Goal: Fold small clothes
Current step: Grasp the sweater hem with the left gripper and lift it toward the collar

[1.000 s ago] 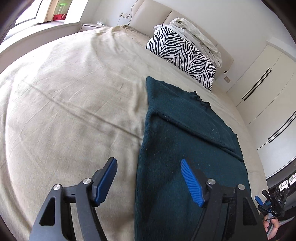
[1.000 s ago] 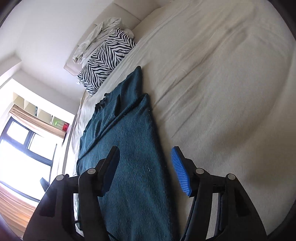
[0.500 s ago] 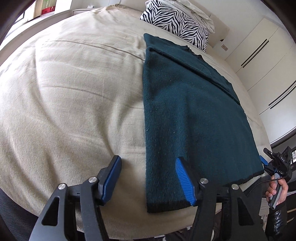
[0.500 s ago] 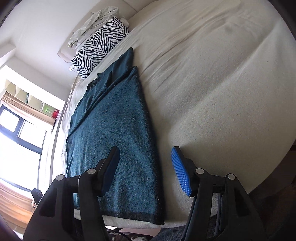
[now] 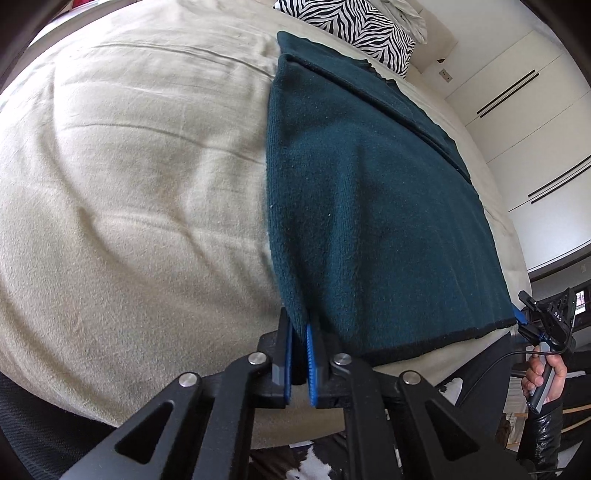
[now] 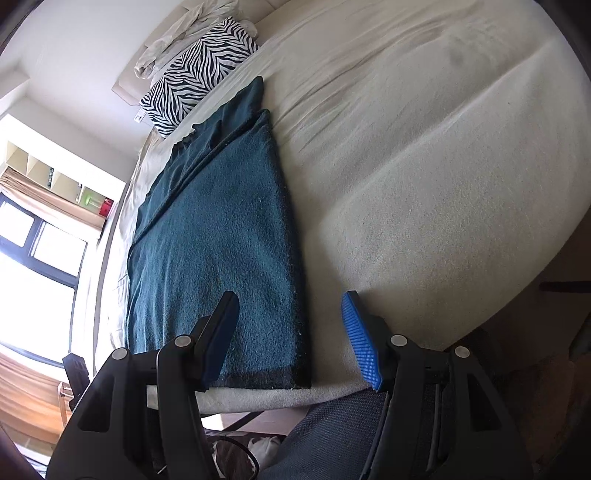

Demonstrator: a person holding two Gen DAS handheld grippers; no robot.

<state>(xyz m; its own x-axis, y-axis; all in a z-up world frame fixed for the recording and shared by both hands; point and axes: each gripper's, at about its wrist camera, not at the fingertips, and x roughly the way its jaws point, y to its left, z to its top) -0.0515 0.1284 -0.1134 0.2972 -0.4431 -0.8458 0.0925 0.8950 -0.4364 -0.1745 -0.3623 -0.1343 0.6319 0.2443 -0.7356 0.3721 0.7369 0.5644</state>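
A dark teal knit garment [image 5: 369, 192] lies flat lengthwise on the beige bed [image 5: 129, 166], its hem at the near edge. My left gripper [image 5: 298, 334] is shut on the garment's near left hem corner. In the right wrist view the same garment [image 6: 221, 240] reaches the near bed edge. My right gripper [image 6: 291, 332] is open, its fingers straddling the garment's other near hem corner without closing on it. The right gripper also shows in the left wrist view [image 5: 543, 321], held by a hand at that corner.
A zebra-striped pillow [image 5: 351, 26] and crumpled white bedding [image 6: 184, 33] lie at the head of the bed. White wardrobe doors [image 5: 535, 129] stand beside the bed. A window [image 6: 33, 258] and shelves are on the far side. The bed's near edge [image 6: 295, 397] drops off just below the hem.
Both grippers pulled back from over the garment to its near hem at the bed edge. My left gripper went from open to shut on the hem corner. My right gripper stayed open.
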